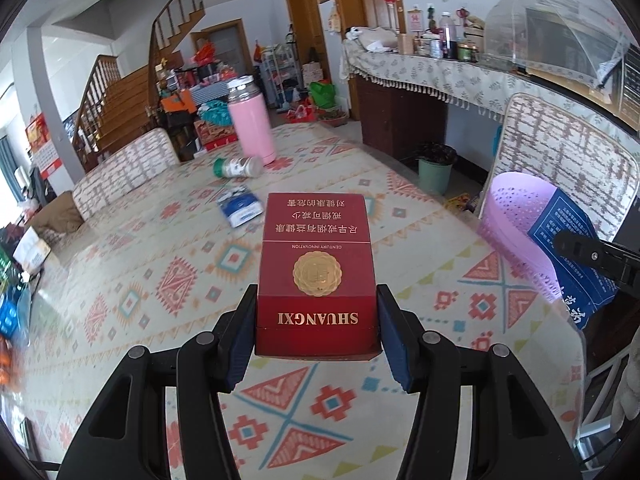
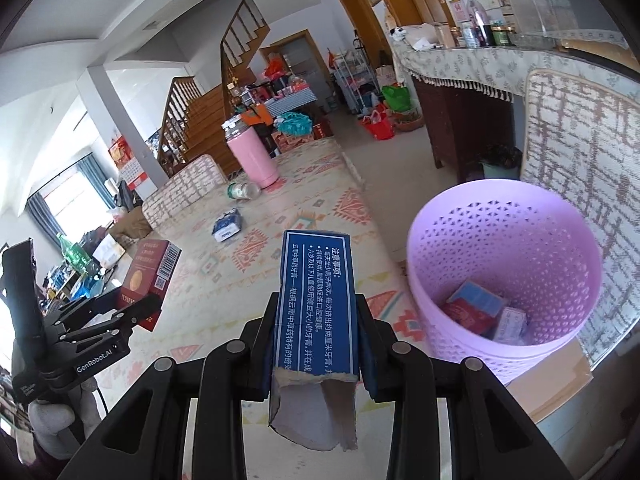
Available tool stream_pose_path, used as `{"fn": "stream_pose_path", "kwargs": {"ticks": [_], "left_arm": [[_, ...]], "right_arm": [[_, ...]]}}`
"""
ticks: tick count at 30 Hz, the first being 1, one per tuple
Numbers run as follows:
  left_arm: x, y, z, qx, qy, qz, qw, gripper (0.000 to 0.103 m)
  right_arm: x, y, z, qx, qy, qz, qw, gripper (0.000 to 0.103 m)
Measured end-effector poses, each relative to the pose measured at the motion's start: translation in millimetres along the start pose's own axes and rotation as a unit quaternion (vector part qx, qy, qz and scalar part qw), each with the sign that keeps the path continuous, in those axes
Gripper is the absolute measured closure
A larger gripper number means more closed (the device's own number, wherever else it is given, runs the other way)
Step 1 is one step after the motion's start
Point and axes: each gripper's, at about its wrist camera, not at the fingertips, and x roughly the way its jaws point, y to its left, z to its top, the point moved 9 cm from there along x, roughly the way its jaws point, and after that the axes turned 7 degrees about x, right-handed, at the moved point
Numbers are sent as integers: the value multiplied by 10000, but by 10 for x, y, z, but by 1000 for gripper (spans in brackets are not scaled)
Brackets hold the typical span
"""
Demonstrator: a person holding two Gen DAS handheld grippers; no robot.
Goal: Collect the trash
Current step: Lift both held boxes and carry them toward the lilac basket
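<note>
My left gripper (image 1: 316, 320) is shut on a red Shuangxi cigarette box (image 1: 316, 272), held above the patterned table; it also shows in the right wrist view (image 2: 148, 276). My right gripper (image 2: 316, 344) is shut on a long blue toothpaste box (image 2: 316, 300) with a torn open end, just left of the purple perforated trash basket (image 2: 504, 216). The basket holds a few small boxes (image 2: 480, 312). In the left wrist view the basket (image 1: 516, 220) stands at the right with the blue box (image 1: 568, 248) in front of it. A small blue pack (image 1: 240, 210) and a fallen clear bottle with green cap (image 1: 238, 168) lie farther up the table.
A pink thermos (image 1: 252, 124) stands upright behind the fallen bottle. Padded chairs stand at the left (image 1: 124, 176) and right (image 1: 560, 160) of the table. A sideboard (image 1: 440, 68) with jars lies beyond, a green bin (image 1: 434, 168) on the floor.
</note>
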Motion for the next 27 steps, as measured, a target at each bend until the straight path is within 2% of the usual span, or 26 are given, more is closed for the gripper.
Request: {"fn": "stream_pose_path", "kwargs": {"ticks": [15,27], "left_arm": [[117,-399,247,396,-68,-255,9989,48],[279,-714,394,556,-7,-575,9968,48]], "right_arm": [[-231,-277,154,284,-302,-90,9991,67],[-482,-704,378,385,-589,-562,9959,67]]}}
